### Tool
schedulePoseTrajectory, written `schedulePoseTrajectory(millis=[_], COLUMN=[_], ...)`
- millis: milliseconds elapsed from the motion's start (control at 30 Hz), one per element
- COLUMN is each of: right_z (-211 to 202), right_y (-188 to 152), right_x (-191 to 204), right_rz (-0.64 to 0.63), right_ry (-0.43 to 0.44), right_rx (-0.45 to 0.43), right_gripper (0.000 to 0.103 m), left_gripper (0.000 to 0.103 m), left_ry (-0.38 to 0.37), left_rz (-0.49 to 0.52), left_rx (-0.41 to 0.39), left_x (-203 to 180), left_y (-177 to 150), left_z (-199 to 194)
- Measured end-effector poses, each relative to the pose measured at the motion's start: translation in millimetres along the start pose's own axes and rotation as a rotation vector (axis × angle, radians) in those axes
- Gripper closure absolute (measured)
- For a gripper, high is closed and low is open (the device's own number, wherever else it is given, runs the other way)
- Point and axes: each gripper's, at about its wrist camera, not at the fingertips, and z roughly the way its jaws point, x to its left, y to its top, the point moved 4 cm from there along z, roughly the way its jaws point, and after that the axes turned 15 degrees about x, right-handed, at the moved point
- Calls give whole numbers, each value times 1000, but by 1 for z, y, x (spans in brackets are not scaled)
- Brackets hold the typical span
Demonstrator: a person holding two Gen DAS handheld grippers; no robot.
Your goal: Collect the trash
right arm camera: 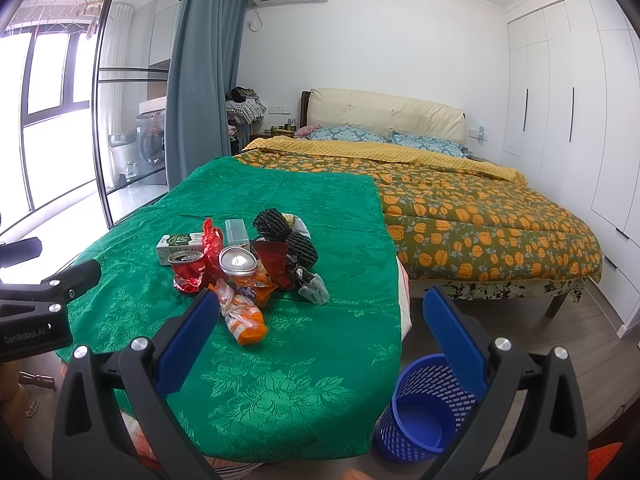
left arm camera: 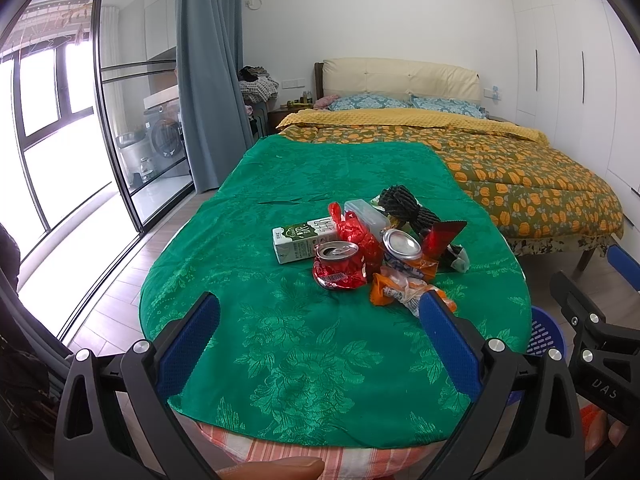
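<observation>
Now, time to pick up the trash.
Both claws, left and right, are wide open and hold nothing. The trash sits on the green cloth. Grab the nearest wrapper gently, then drop it in the blue bin.

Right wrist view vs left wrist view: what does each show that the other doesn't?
Only the right wrist view shows the blue perforated plastic bin's empty inside, standing on the floor beside the table. Only the left wrist view shows a fingertip at the bottom edge; there the bin is just a sliver. Both share the green floral tablecloth, the crushed red drink can, the green-and-white carton, and open blue-padded fingers.
</observation>
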Motion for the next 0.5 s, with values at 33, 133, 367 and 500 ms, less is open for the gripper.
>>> schedulePoseTrajectory(millis=[33, 133, 367, 500], right_z=[0, 0, 0, 1], right_y=[0, 0, -1, -2], right_x=[0, 0, -9, -11], right_rz=[0, 0, -4, 0], right_ry=[0, 0, 12, 12], right_rx=[0, 1, 14, 10], right_gripper=[5, 5, 5, 5], left_gripper=[4, 4, 4, 4], left_ry=[0, 1, -1, 9], left_rz=[1, 0, -18, -16], left_rx=[0, 0, -34, -51], left_x=[1, 2, 6, 13], left_y=[1, 0, -7, -8], left_z=[-2, -2, 3, 5])
